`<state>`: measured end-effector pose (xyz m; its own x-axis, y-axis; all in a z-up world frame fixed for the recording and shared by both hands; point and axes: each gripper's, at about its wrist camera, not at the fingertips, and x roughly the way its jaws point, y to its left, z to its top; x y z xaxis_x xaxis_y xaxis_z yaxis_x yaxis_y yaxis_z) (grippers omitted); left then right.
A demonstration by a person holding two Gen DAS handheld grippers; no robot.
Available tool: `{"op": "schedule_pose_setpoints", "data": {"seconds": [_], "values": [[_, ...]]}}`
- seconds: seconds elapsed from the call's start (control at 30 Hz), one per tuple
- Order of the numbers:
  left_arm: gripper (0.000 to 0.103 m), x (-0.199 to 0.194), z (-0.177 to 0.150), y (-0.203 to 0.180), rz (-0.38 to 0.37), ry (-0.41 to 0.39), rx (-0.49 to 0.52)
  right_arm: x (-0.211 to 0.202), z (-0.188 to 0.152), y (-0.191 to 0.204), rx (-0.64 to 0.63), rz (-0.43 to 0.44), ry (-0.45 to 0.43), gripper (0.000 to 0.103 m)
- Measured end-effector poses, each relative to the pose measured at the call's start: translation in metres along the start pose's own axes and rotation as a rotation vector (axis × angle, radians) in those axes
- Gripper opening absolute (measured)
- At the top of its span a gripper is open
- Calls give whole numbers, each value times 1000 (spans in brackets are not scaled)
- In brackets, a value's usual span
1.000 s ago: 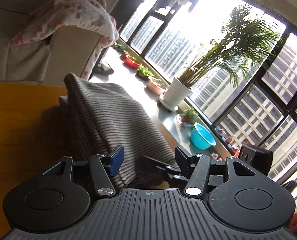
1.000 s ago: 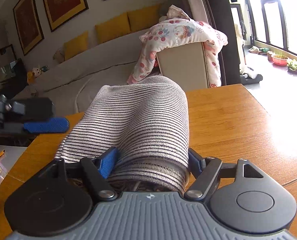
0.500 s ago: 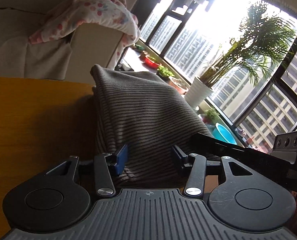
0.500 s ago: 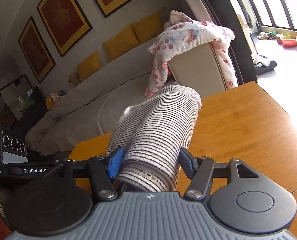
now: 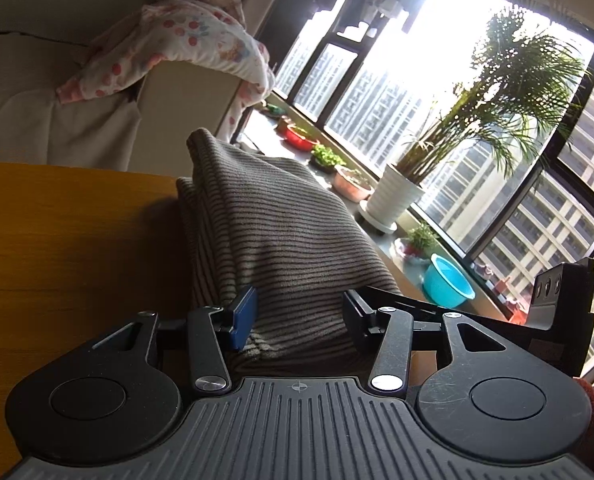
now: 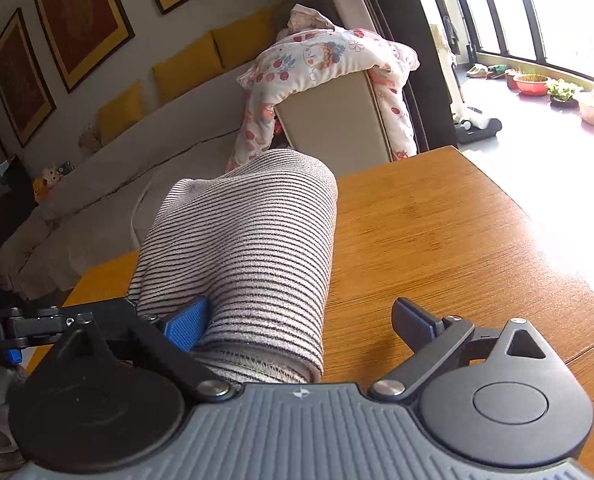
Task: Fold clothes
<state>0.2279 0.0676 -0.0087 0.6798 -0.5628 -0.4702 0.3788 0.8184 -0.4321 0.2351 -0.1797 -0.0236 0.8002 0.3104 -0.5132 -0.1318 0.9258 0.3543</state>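
The striped garment lies folded along the wooden table's edge. The right gripper is opening, its right pad clear of the cloth. The left gripper is opening too, the garment's end between its fingers.

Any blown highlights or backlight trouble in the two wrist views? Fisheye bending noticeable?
Left wrist: the window is blown out at the top, so the striped garment is backlit and dark, casting a shadow on the table; window frames bow strongly. Right wrist: evenly lit, stripes crisp, but glare washes out the table's right edge and the floor; picture frames lean.
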Motion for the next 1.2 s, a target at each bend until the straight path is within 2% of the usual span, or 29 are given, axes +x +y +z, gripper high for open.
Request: {"op": "schedule_pose_setpoints", "data": {"seconds": [0.03,0.07,0.1,0.13,0.2,0.27,0.3,0.37,0.5,0.7,0.83,0.93,1.2], "values": [[68,-8,-3,-9,21,-6,35,-8,-3,4,-23,-28,-29,103],[85,-16,-8,-18,51,-13,70,-16,-7,8,-46,-56,-59,103],[92,-25,-14,-27,89,-19,101,-29,-12,13,-96,-77,-81,103],[99,-33,-21,-35,130,-25,123,-38,-15,17,-129,-91,-83,103],[103,-44,-35,-47,235,-35,112,-55,-22,23,-183,-103,-57,103],[103,-53,-49,-56,346,-34,84,-69,-26,27,-205,-112,-14,103],[103,-53,-55,-59,396,-6,67,-77,-30,29,-206,-127,-24,103],[103,-53,-67,-64,439,45,43,-93,-37,33,-208,-160,-54,103],[103,-57,-88,-65,437,55,-48,-105,-55,35,-202,-231,-48,103],[103,-47,-100,-74,500,31,39,-98,-77,28,-152,-264,60,103],[103,-26,-97,-77,605,45,112,-80,-75,31,-200,-302,113,103],[103,-18,-91,-75,629,46,108,-68,-71,33,-232,-287,103,103],[103,-17,-91,-75,629,46,108,-65,-70,32,-228,-283,101,103]]}}
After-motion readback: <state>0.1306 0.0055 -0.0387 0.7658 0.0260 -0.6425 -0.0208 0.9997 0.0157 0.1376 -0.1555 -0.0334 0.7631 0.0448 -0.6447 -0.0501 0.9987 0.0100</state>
